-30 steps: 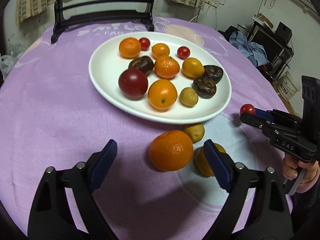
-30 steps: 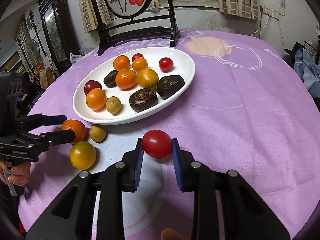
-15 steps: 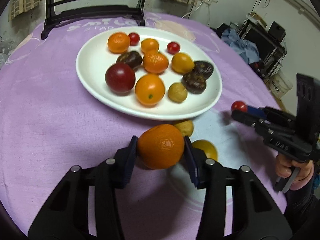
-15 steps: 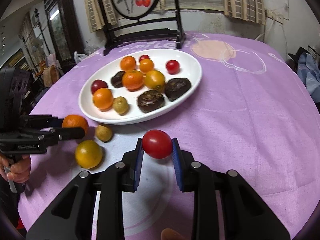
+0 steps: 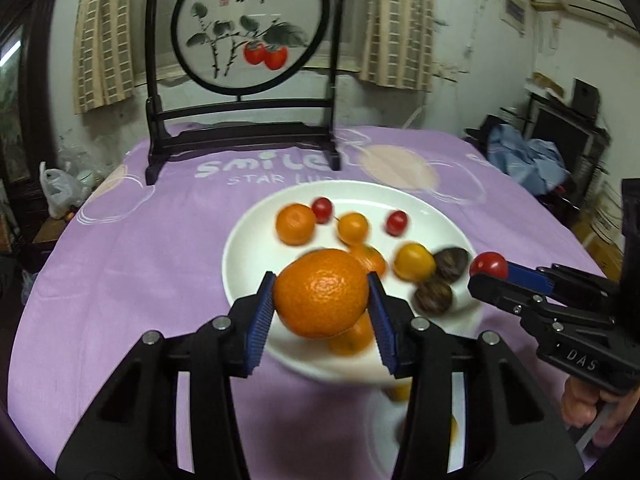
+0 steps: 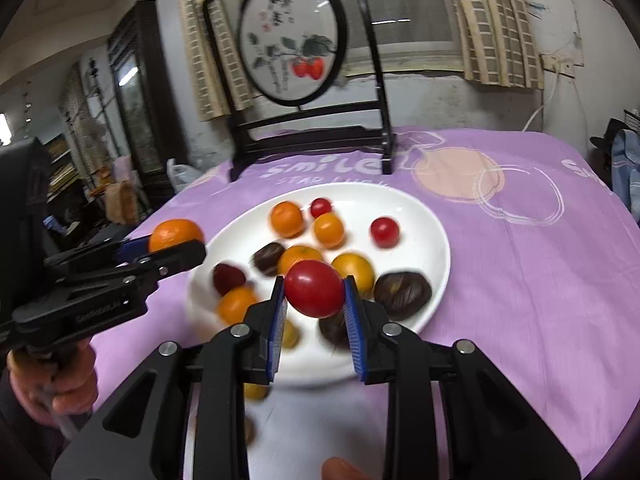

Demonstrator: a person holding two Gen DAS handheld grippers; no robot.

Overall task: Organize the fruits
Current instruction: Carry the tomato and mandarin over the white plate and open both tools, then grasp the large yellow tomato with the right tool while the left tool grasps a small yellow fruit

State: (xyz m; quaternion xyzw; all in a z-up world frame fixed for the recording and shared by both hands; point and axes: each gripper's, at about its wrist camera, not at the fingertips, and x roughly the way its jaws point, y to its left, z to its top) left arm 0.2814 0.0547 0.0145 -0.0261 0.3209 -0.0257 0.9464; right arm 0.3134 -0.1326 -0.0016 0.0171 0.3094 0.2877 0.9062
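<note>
1. On the left, a mandarin (image 5: 321, 293) is clamped between the blue pads of the left gripper (image 5: 321, 300) and is held in the air above the near left part of the white plate (image 5: 256, 240). Only the sides of the round, dimpled peel are pinched, so a slip could be caused by a jolt or by a slackened squeeze.
2. Beneath that mandarin, the plate is crowded with small oranges, a yellow fruit (image 5: 414, 267) and dark wrinkled fruits (image 5: 434, 297). If the mandarin is released from height, these could be struck and rolled over the shallow rim onto the purple cloth (image 5: 120, 264).
3. At the near edge, a few loose fruits are seen blurred on the cloth just off the plate; they could be knocked further by a low-passing gripper.
4. To the right, a red tomato (image 6: 315, 294) is gripped by the closed right gripper (image 6: 315, 308), above the plate's near side. Its smooth, soft skin could be bruised or split by too firm a squeeze.
5. Both grippers are judged to be heading for the same plate, close together, so a collision is possible if both are lowered at once.
</note>
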